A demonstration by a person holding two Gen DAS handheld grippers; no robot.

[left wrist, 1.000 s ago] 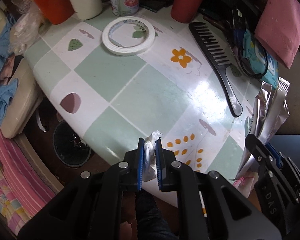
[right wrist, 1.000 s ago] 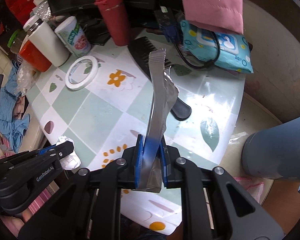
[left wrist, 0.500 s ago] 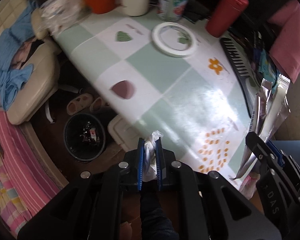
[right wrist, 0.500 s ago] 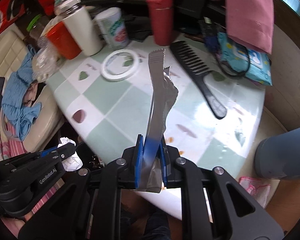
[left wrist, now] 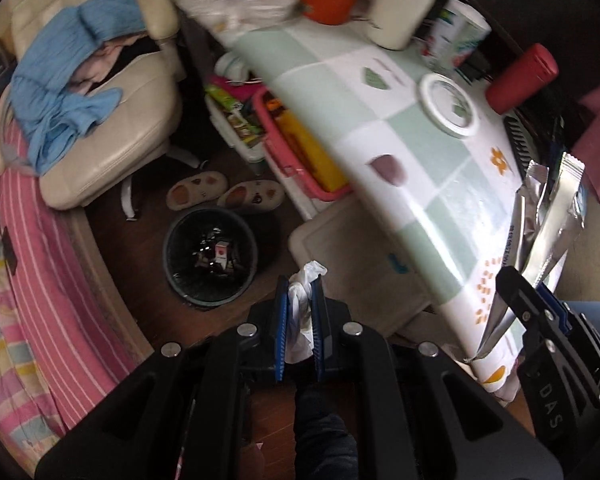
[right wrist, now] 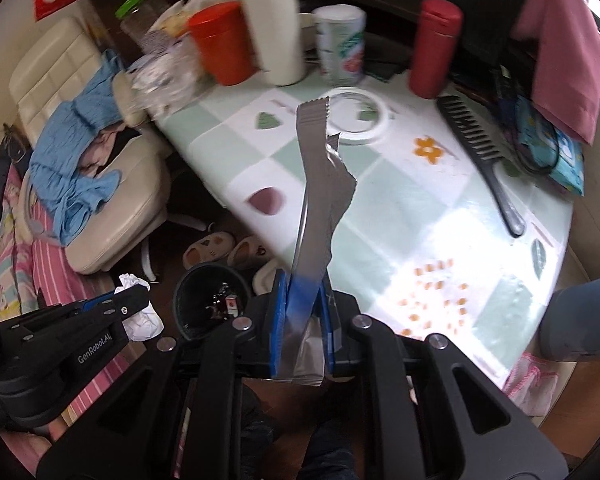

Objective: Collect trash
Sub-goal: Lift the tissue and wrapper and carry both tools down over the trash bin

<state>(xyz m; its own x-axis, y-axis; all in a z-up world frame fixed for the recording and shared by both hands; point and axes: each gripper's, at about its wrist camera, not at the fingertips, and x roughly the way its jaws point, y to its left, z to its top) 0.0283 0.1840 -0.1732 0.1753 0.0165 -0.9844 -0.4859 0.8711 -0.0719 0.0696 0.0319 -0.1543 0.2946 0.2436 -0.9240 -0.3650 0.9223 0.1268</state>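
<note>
My left gripper (left wrist: 300,312) pinches a crumpled tissue (left wrist: 305,289) beside the black bin (left wrist: 210,254); my right gripper (right wrist: 303,312) clamps a silver wrapper (right wrist: 320,196), long axis upright, serrated end pointing away over the table (right wrist: 420,216)

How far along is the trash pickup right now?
Done: both pieces are off the table and gripped. In hand: the left gripper is shut on the crumpled tissue, and the right gripper is shut on the silver wrapper. Left: neither is in the black bin on the floor yet; both need carrying over it and releasing.
</note>
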